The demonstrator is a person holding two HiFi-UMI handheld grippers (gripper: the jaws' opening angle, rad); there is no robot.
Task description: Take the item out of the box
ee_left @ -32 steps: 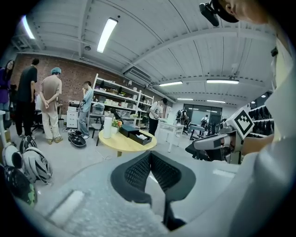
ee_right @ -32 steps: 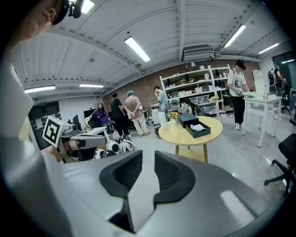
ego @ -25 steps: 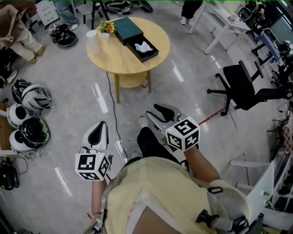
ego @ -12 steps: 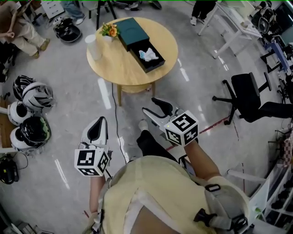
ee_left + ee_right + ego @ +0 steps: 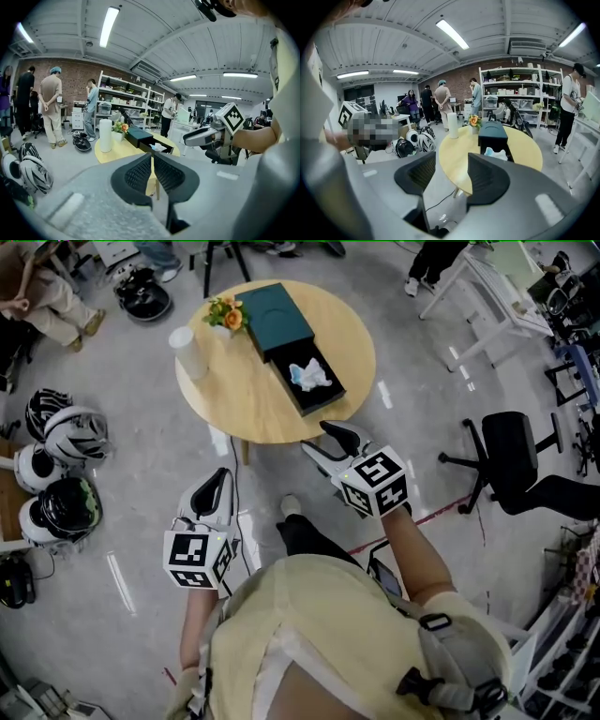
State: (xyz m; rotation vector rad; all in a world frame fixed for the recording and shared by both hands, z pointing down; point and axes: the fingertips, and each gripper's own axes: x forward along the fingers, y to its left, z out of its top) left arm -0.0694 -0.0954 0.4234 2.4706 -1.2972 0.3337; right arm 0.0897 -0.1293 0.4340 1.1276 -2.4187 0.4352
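Observation:
A dark teal box [image 5: 272, 306] lies on the round wooden table [image 5: 244, 395], its drawer [image 5: 323, 401] pulled out toward me. In the drawer lies a crumpled white and pale blue item [image 5: 309, 375], seen too in the right gripper view [image 5: 496, 153] and the left gripper view [image 5: 157, 147]. My right gripper [image 5: 323, 439] hovers just short of the table's near edge, in line with the drawer, jaws open and empty [image 5: 452, 158]. My left gripper [image 5: 217, 482] hangs lower left over the floor. Its jaws are shut with nothing between them [image 5: 152, 155].
A white cylinder [image 5: 186, 349] and a small pot of orange flowers [image 5: 225, 313] stand at the table's left. Several helmets [image 5: 58, 474] lie on the floor at the left. A black office chair [image 5: 521, 457] stands at the right. People stand beyond the table [image 5: 50, 105].
The table has come closer, and both grippers have moved toward it. The right gripper now reaches its near edge, with its jaws spread wider.

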